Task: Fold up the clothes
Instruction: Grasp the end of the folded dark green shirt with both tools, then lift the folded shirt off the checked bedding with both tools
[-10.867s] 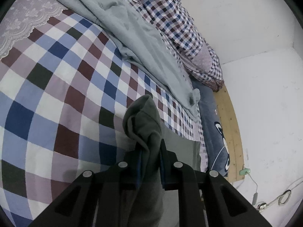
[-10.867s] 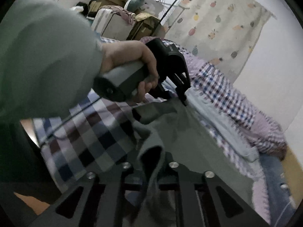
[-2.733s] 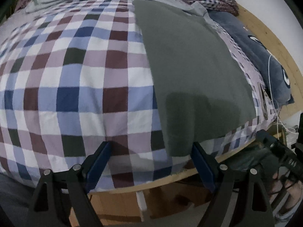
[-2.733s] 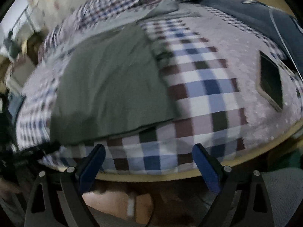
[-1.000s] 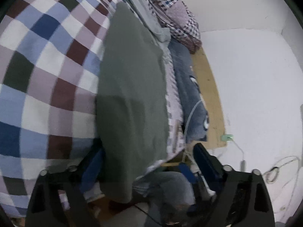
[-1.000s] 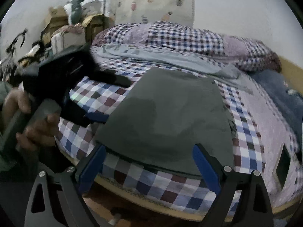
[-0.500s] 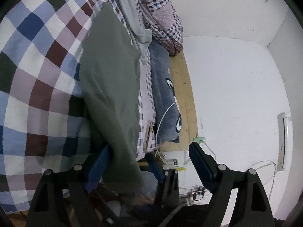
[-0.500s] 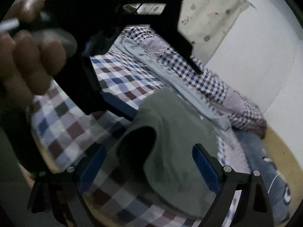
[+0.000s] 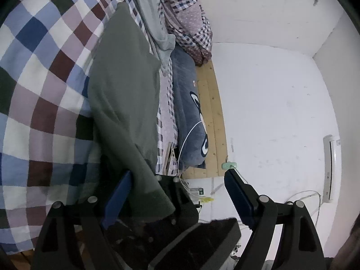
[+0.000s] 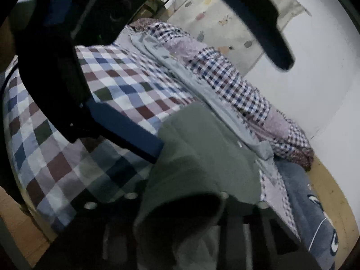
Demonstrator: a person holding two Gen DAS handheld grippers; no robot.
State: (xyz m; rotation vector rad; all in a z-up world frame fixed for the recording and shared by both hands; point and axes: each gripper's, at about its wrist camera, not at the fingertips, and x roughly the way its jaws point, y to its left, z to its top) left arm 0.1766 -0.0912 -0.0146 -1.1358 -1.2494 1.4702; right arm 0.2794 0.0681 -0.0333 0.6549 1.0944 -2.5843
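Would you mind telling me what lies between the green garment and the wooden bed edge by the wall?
In the left wrist view, a strip of small-checked sheet and a blue pillow lie between the green garment and the wooden bed edge.

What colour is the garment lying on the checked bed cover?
Plain dull grey-green garment, with no pattern; the left wrist view shows it best.

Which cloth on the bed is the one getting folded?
Find the big checked bedsheet. On it, near the edge, lies the plain dark green cloth. Beside it lie a light grey garment, a small-checked quilt and a blue cartoon blanket; only the green one is dark and plain.
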